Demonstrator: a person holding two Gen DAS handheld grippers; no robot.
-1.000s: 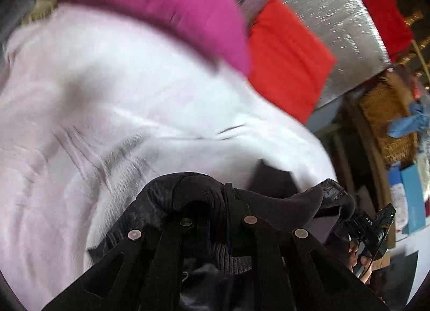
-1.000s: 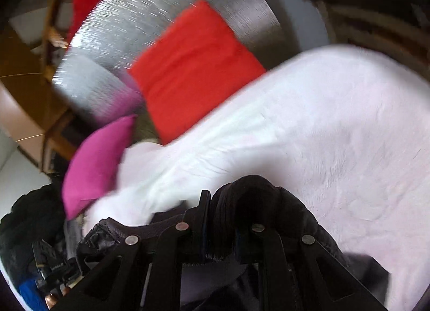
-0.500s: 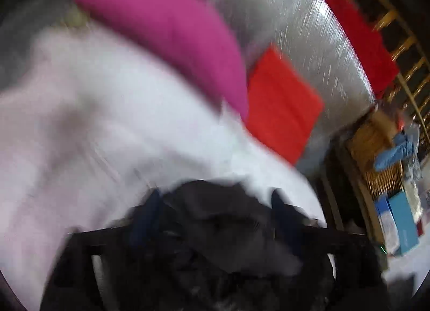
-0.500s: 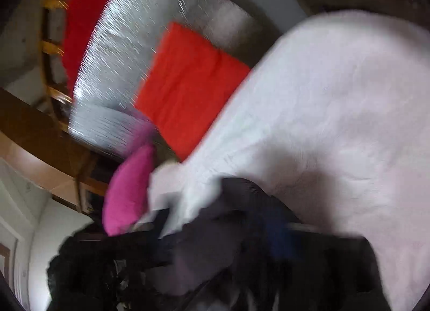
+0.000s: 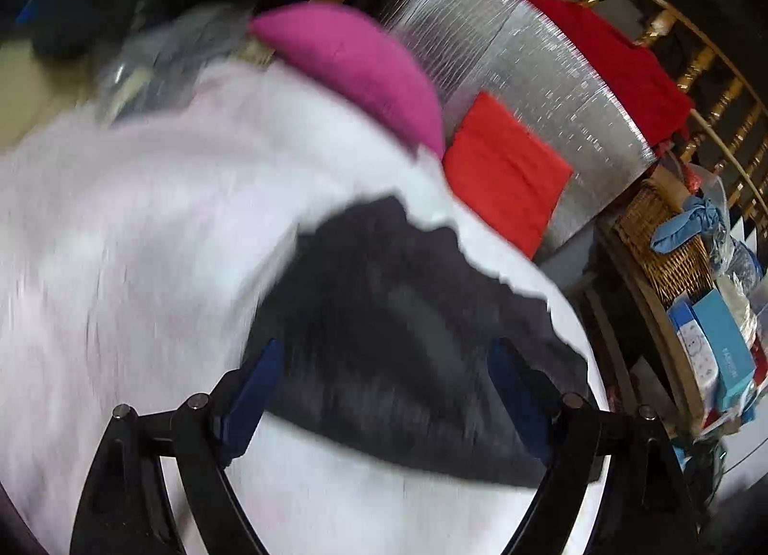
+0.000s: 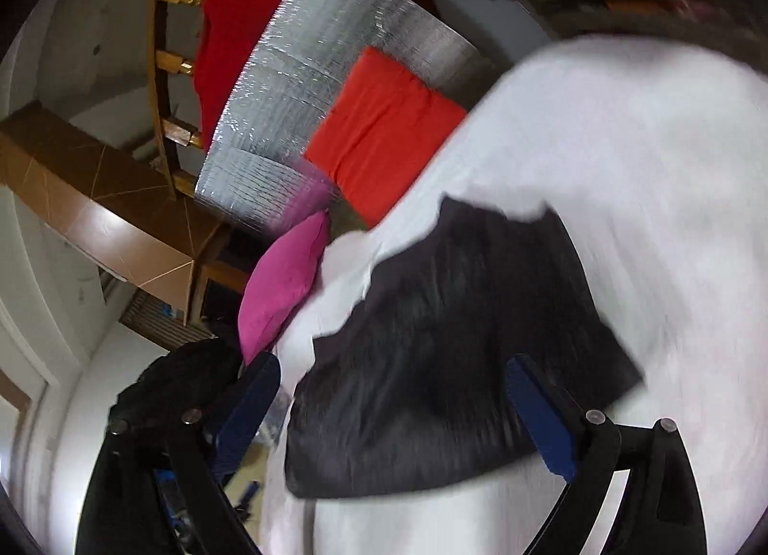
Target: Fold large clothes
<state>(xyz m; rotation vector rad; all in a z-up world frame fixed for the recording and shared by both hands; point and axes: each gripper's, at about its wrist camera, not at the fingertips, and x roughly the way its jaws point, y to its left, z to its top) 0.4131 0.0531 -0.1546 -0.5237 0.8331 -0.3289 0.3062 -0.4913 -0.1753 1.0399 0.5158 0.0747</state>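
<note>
With fingers (image 5: 249, 392) spread, both grippers above garment (image 5: 408, 339).

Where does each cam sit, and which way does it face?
Left wrist: on the left claw, looking down along its open blue fingers at the dark garment on the white cover.
Right wrist: on the right claw, same downward view, open fingers framing the garment.
Shared: garment, cover, pink pillow, red cushion, silver sheet.
</note>
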